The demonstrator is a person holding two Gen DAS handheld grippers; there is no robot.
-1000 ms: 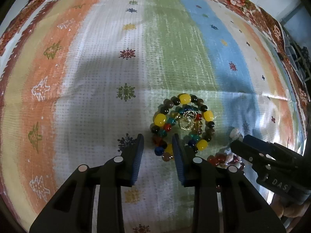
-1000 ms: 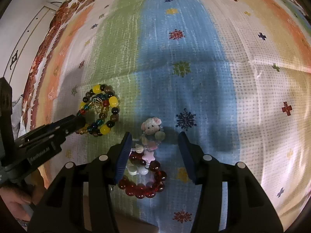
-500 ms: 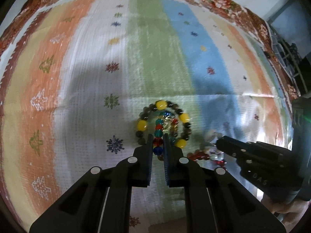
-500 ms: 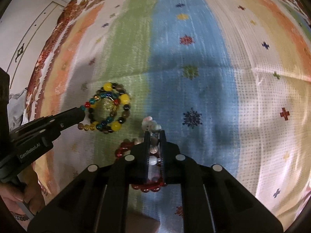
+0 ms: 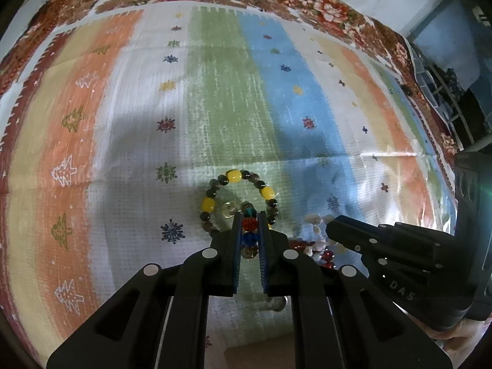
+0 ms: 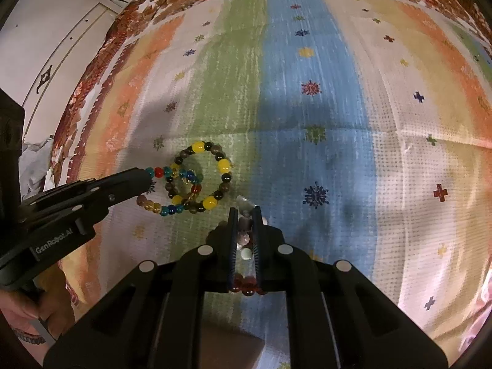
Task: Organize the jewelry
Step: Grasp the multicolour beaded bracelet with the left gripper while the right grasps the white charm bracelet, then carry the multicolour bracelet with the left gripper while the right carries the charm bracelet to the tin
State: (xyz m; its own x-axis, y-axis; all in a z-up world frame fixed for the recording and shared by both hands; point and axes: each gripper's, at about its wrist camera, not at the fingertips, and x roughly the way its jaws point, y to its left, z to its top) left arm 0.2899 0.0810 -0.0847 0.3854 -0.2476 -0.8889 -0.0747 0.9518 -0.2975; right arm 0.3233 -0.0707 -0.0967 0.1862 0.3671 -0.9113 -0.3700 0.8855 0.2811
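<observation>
Early stage: L claw (image 5: pixel 249 236) is clamping multicolour bead strand (image 6: pixel 172 209), R claw (image 6: pixel 244 243) is clamping pale/red bracelet (image 6: pixel 246 287); yellow-bead bracelet (image 5: pixel 229 176) still lying on cloth (image 5: pixel 215 92), nothing sorted yet.

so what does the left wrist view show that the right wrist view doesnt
Only the left wrist view: the left gripper head-on, clamped on red and blue beads of the multicolour bracelet, plus shelving at the far right.

Only the right wrist view: the right gripper shut on the pale charm bracelet, dark red beads hanging between its fingers, and a white wall on the left.

Both: the yellow-and-dark bead bracelet and the striped cloth.
</observation>
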